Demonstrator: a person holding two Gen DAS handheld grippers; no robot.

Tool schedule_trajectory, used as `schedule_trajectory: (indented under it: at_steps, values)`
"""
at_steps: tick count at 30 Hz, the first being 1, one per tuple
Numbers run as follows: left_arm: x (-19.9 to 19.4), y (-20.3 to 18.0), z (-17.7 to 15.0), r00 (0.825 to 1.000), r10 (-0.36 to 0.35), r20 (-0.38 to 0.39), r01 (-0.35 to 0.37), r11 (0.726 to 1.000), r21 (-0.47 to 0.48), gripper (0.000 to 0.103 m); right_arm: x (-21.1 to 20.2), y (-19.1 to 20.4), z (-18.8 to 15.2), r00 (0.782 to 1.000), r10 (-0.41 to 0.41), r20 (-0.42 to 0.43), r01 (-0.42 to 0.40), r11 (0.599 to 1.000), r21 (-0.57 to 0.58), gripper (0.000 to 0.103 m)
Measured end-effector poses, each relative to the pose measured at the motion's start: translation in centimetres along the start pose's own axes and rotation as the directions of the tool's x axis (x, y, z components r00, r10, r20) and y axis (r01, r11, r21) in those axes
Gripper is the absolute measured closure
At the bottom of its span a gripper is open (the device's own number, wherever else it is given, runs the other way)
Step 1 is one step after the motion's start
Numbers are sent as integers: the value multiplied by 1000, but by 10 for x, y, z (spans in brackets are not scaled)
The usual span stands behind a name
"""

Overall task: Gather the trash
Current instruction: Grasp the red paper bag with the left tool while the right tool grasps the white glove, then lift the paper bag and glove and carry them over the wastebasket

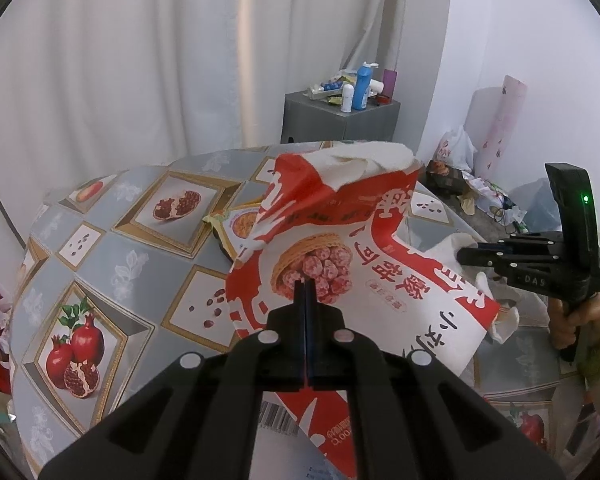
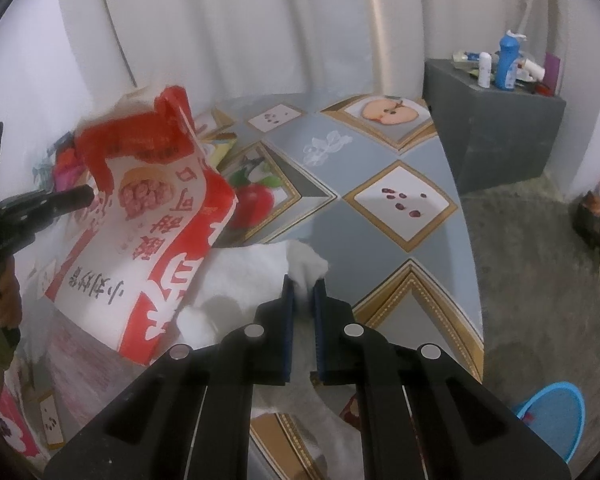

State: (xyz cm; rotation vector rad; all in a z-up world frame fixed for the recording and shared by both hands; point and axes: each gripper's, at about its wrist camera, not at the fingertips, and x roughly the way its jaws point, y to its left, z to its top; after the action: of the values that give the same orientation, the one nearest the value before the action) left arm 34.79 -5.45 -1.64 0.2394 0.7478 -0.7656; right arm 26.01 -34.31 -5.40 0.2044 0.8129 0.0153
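Observation:
A large red-and-white snack bag [image 1: 364,264] with a printed basket of pink snacks stands tilted over the table. My left gripper [image 1: 306,285] is shut on its lower part, and white paper [image 1: 368,162] pokes out of the bag's torn mouth. In the right wrist view the bag [image 2: 148,236] is at the left, with the left gripper [image 2: 87,197] at its edge. My right gripper [image 2: 304,286] is shut on a crumpled white tissue [image 2: 304,260] lying beside the bag's base. The left wrist view shows the right gripper [image 1: 462,254] at the far right, held by a hand.
The table [image 2: 380,216] wears a grey cloth with fruit pictures. A yellow wrapper [image 1: 232,222] lies behind the bag. A grey cabinet [image 1: 340,124] with bottles stands by the curtain. Clutter [image 1: 480,196] lies on the floor, and a blue basin [image 2: 552,420] sits low on the right.

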Motion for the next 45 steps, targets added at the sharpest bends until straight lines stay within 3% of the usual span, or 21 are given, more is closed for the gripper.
schedule_trajectory:
  at_steps: [23,32,39,45]
  values:
    - [-69,-13,11,989,8,145,-5,1000,-21,103,-65,-3,15,989,-44,141,40,999,30,97]
    - [-63,-14,8,997,11,76,-8,999,-38,101,-74,-7,11,987,-44,156,38,998,44,97]
    - [-51,-19,13,996,61,72,-62,998,14,63,-73,-9,11,987,-37,158,30,998,47,97]
    - [-30,-22,17,991,124,49,-127,989,72,61,-68,-10,12,988,-31,153,23,998,53,97]
